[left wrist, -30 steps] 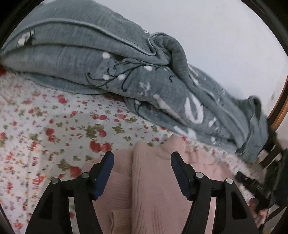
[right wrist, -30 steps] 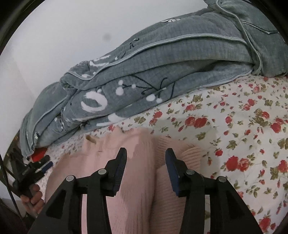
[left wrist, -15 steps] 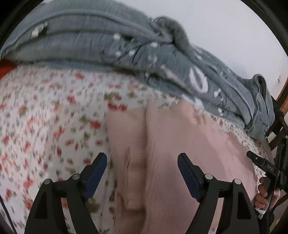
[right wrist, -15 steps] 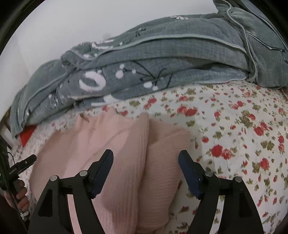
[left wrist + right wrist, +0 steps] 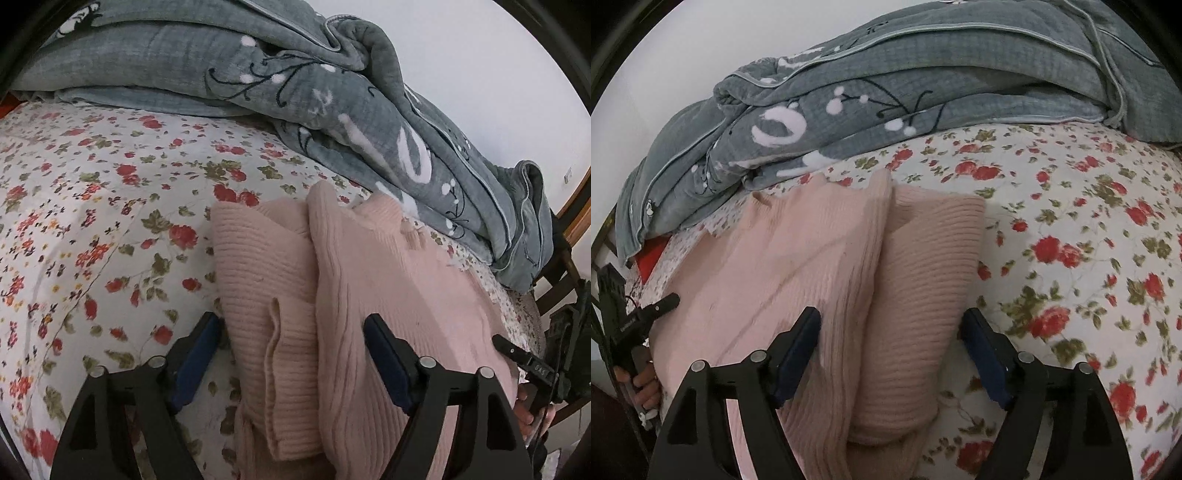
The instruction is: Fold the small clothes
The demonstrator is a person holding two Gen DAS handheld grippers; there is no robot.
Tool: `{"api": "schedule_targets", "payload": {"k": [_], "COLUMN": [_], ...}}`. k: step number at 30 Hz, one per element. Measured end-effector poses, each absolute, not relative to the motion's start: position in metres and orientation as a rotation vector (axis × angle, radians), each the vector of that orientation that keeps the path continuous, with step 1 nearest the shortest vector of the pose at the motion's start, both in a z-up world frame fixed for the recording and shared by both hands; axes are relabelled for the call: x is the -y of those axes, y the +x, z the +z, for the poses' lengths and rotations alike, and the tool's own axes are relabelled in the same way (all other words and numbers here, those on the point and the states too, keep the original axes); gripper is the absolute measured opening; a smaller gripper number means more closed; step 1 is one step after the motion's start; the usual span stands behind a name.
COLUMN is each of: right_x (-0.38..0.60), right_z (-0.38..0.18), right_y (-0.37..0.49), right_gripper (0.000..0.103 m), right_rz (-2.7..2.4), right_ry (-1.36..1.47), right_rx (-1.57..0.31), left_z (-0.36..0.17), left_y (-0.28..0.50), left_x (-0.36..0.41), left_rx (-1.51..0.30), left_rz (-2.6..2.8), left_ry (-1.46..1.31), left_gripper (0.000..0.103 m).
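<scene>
Sweater's near edge sits between both your sets of fingers

On the bed, the pink sweater (image 5: 369, 295) runs lengthwise toward 12 o'clock; left gripper (image 5: 291, 354) closing, right gripper (image 5: 890, 350) opening, each straddling a folded side, neither pinching yet.

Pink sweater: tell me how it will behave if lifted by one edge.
The sweater is a ribbed knit lying in soft folds, so it will probably droop and unfold. It looks light for its bulk. The knit should give some grip, so slipping seems unlikely.
</scene>
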State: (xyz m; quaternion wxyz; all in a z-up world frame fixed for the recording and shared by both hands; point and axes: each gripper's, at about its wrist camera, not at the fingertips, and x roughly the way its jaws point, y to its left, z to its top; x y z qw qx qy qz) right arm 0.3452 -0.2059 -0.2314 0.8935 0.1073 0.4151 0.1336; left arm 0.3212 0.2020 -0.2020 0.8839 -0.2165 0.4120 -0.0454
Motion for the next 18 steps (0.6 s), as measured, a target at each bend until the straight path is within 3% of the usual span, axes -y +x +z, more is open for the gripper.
{"api": "schedule_targets", "payload": {"k": [3,5,6,9,18], "right_x": [0.207,0.208,0.209,0.209,0.209], "right_z": [-0.232,-0.232,-0.232,-0.226,-0.214], "right_y": [0.346,0.345,0.344,0.338,0.309], "right_gripper": [0.075,0.042,0.033,0.024,0.022], "right_rz": [0.278,0.327,0.332,0.330,0.333], "right_ry": [0.232,0.261,0.268,0.269,0.255], "right_rx": [-0.856,-0.851,-0.842,-0.808,-0.779], "left_z": [-0.205,-0.206,-0.206,-0.201,-0.191], "left_y": [0.324,0.324,0.323,0.317,0.288], "left_x": [-0.207,-0.211,-0.212,-0.209,-0.199], "left_rx": [-0.856,-0.849,-0.840,-0.822,-0.802], "left_rz": [-0.116,-0.149,-0.156,-0.163,-0.155], "left_ry": [-0.494,-0.542,-0.552,-0.540,-0.488], "left_gripper": [0.046,0.028,0.025,0.022,0.021]}}
